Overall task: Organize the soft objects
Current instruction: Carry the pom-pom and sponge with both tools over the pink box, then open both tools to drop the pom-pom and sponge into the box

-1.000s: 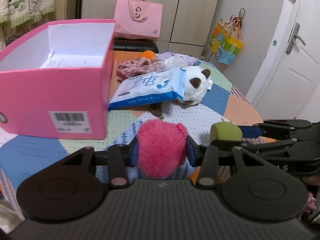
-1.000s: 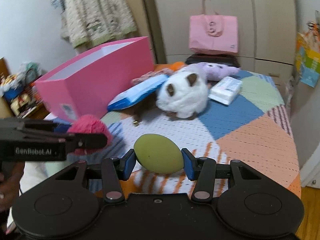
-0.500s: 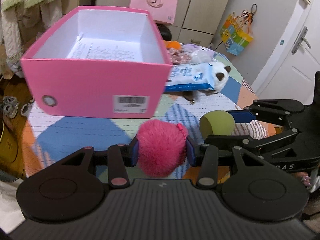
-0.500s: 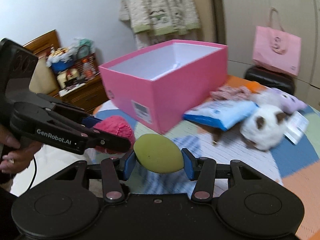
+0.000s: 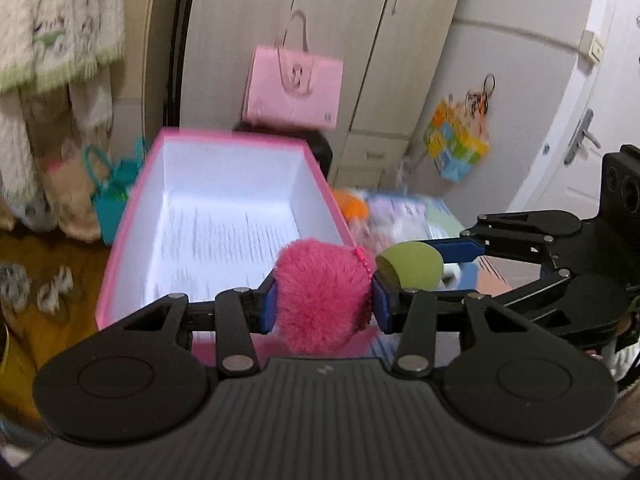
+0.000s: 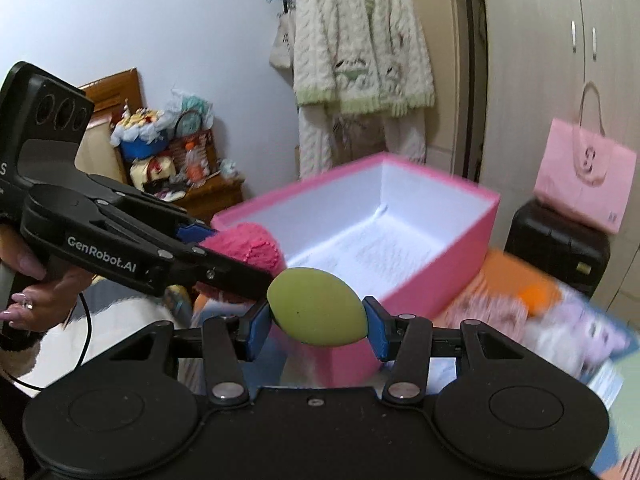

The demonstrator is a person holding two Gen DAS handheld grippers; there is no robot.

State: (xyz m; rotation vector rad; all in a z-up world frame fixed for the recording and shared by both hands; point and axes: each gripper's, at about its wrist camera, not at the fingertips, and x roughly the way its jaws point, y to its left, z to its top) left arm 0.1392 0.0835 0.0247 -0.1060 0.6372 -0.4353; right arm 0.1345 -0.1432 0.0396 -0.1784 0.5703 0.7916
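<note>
My left gripper [image 5: 323, 304] is shut on a fluffy pink pompom [image 5: 320, 294] and holds it above the near edge of the open pink box [image 5: 132, 216]. My right gripper [image 6: 316, 322] is shut on a green egg-shaped sponge [image 6: 316, 306], just right of the pompom and above the box's near corner [image 6: 352, 356]. The sponge [image 5: 412, 266] and right gripper also show in the left wrist view. The pompom [image 6: 244, 246] and left gripper show in the right wrist view. The box holds only a printed paper [image 5: 224, 240] on its white floor.
Blurred soft toys lie on the patchwork table to the right of the box: an orange one [image 5: 352, 204] and a purple one [image 6: 576, 320]. A pink bag [image 5: 294, 88] stands on a black case [image 6: 556, 240] behind. A knitted robe [image 6: 360, 60] hangs on the wall.
Both grippers have risen and moved forward with their loads, from in front of the box to above its near edge. The view now looks down into the box.
</note>
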